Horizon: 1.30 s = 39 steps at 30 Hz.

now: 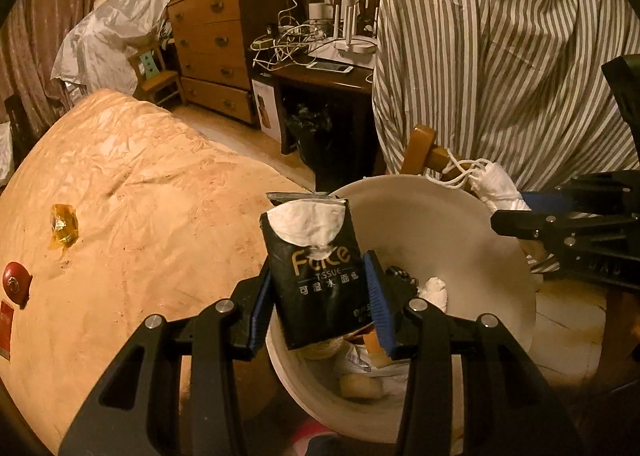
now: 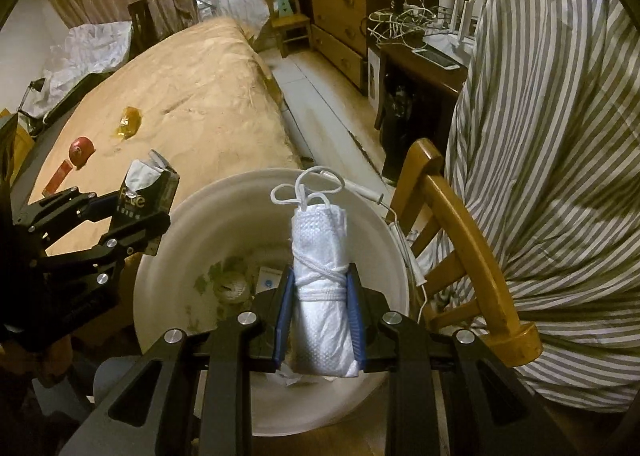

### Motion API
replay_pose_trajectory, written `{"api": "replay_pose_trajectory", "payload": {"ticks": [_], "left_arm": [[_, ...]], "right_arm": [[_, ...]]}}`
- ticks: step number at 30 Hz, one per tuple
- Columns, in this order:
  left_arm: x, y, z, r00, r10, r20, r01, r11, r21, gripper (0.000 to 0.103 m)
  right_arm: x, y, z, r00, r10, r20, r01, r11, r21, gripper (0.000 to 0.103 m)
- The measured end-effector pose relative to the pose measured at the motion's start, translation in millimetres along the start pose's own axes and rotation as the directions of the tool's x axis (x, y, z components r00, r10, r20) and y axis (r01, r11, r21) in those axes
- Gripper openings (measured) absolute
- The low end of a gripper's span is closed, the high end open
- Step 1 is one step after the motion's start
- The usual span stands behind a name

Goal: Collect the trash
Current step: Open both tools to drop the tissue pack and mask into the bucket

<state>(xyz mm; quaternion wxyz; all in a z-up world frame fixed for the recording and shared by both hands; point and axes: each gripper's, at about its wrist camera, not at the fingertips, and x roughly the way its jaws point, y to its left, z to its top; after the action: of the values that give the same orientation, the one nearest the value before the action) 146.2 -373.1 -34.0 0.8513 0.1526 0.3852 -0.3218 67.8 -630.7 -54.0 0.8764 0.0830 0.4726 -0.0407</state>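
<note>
The left gripper (image 1: 320, 300) is clamped on a black tissue pack (image 1: 316, 272), blue pads pressing its two sides, white tissue showing at the torn top. The right gripper (image 2: 320, 320) squeezes a rolled white face mask (image 2: 320, 288) bound with its own ear loops, which stick up above the roll. Both grippers hang over the open mouth of a white bin (image 2: 384, 224); crumpled paper and scraps lie at its bottom.

To the left of the bin is a tan-covered table (image 1: 132, 192), its edge close against the rim. On it lie an amber wrapper (image 1: 64, 226), a red round object (image 1: 16, 282) and a red flat packet (image 1: 6, 326). On the bin's other side a wooden chair (image 2: 468, 240) stands just beside the rim, draped with striped cloth (image 2: 560, 136). A white cable (image 2: 404, 240) hangs between chair and bin.
</note>
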Motion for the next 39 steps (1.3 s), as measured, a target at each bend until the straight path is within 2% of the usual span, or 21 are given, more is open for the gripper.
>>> {"api": "replay_pose_trajectory", "payload": {"ticks": [19,20,21,22,23,36,39], "left_arm": [[0,0,5,1.000,0.004,0.007,-0.004,1.000,-0.003,0.043],[-1,1,5,1.000,0.009,0.010,-0.009,1.000,-0.004,0.050],[0,2,5,1.000,0.018,0.010,-0.018,1.000,-0.006,0.068],[0,3,5,1.000,0.023,0.013,-0.023,1.000,-0.010,0.075],[-1,3,5,0.999,0.033,0.019,-0.032,0.999,-0.013,0.077],[-8,6,3,0.999,0.027,0.028,-0.027,0.999,-0.025,0.078],[-12,7,2,0.999,0.028,0.037,-0.027,0.999,-0.026,0.082]], "right_arm": [[4,3,1,1.000,0.019,0.008,-0.019,1.000,-0.002,0.026],[3,3,1,1.000,0.021,0.009,-0.021,1.000,-0.001,0.030],[2,3,1,1.000,0.023,0.015,-0.024,1.000,0.004,0.033],[0,3,2,0.999,0.029,0.023,-0.030,1.000,0.009,0.039],[-1,2,2,0.999,0.031,0.027,-0.032,0.999,0.012,0.039],[-19,13,-2,0.997,0.043,0.064,-0.045,0.999,0.017,0.039],[-24,15,-4,0.996,0.044,0.075,-0.046,0.999,0.019,0.040]]}}
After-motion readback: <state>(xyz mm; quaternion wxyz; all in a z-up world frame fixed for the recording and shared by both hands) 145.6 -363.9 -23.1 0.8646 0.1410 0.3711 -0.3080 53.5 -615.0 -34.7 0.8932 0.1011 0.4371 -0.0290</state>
